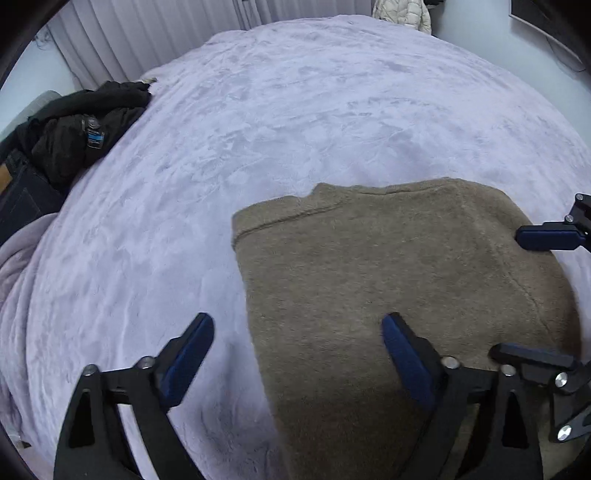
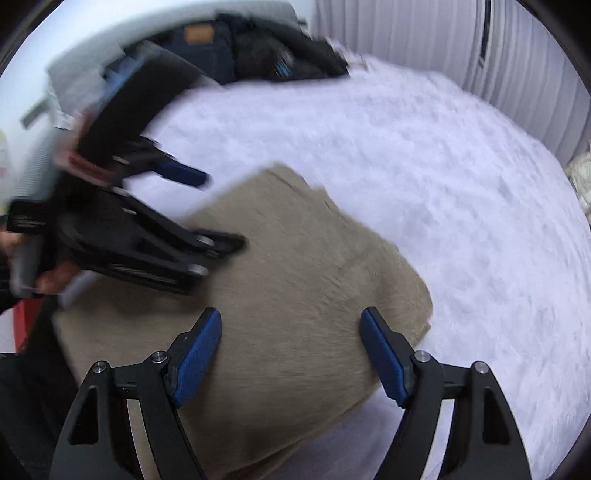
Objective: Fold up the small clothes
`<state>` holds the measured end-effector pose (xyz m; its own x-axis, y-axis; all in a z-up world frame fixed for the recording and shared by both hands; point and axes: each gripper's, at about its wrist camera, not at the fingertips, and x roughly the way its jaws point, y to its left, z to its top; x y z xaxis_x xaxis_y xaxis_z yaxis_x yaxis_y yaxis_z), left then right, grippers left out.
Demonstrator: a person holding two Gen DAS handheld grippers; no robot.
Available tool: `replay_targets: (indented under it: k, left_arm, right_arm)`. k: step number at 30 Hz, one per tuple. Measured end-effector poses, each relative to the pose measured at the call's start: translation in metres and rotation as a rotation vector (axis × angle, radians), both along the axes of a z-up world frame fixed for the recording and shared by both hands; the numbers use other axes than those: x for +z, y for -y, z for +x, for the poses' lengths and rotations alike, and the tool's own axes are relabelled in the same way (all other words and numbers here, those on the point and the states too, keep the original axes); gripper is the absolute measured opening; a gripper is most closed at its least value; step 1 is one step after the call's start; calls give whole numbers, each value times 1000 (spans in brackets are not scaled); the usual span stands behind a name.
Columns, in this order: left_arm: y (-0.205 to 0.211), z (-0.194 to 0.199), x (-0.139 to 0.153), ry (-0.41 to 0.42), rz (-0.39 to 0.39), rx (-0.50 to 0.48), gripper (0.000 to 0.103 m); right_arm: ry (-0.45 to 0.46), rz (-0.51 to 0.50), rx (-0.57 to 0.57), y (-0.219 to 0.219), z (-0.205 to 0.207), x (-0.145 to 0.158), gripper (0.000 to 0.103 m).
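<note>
A brown fuzzy garment [image 1: 388, 280] lies folded into a flat rectangle on the pale lilac blanket [image 1: 295, 110]. My left gripper [image 1: 297, 321] hangs open over the garment's left edge, one finger above the blanket, the other above the cloth, nothing between the pads. My right gripper [image 2: 291, 317] is open above the garment's [image 2: 295, 277] right part, near its corner, with nothing gripped. In the right wrist view the left gripper [image 2: 218, 210] shows blurred at the left, jaws wide apart. A blue fingertip [image 1: 546, 238] of the right gripper shows at the left wrist view's right edge.
A heap of dark clothes [image 1: 74, 125] and jeans lies at the blanket's far left edge. Pale curtains [image 1: 147, 33] hang behind the bed. A cream quilted jacket [image 1: 402, 14] sits beyond the far side. A hand [image 2: 55, 277] holds the left tool.
</note>
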<state>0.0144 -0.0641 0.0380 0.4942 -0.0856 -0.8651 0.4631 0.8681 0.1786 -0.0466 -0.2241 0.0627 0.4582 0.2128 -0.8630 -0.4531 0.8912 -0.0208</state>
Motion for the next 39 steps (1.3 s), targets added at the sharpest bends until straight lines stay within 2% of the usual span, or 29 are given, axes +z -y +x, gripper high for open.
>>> replay_targets:
  k: [1, 3, 5, 8, 12, 17, 19, 24, 26, 29, 33, 36, 39]
  left_arm:
    - [1, -1, -1, 18, 7, 2, 103]
    - [-1, 0, 5, 16, -9, 3, 103]
    - [-1, 2, 15, 26, -19, 7, 103]
    - [-1, 9, 27, 62, -14, 26, 103]
    - [-14, 22, 17, 6, -1, 97, 103]
    - [-35, 2, 14, -7, -52, 118, 103]
    - [-40, -8, 17, 8, -72, 105, 103]
    - [-47, -31, 30, 33, -75, 86, 103]
    - [-50, -42, 38, 38, -81, 87, 103]
    - [-53, -57, 51, 47, -112, 89, 103]
    - [-51, -64, 67, 55, -161, 90, 103]
    - [-47, -61, 64, 42, -126, 114, 103]
    - [-49, -61, 38, -36, -70, 150, 103]
  right_arm:
    - [-33, 17, -32, 4, 10, -6, 81]
    - [-39, 90, -71, 12, 15, -5, 81]
    - [-23, 87, -86, 11, 13, 3, 81]
    - [45, 78, -43, -1, -1, 23, 81]
    - [72, 46, -6, -19, -6, 28, 81]
    - [13, 18, 41, -38, -16, 9, 81]
    - [55, -40, 55, -40, -32, 1, 81]
    - [82, 9, 10, -9, -63, 7, 82]
    - [82, -36, -2, -4, -80, 7, 82]
    - [85, -38, -55, -2, -93, 22, 82]
    - [194, 29, -29, -22, -106, 55, 82]
    - [224, 29, 35, -45, -105, 57, 82]
    - [144, 33, 49, -57, -95, 35, 82]
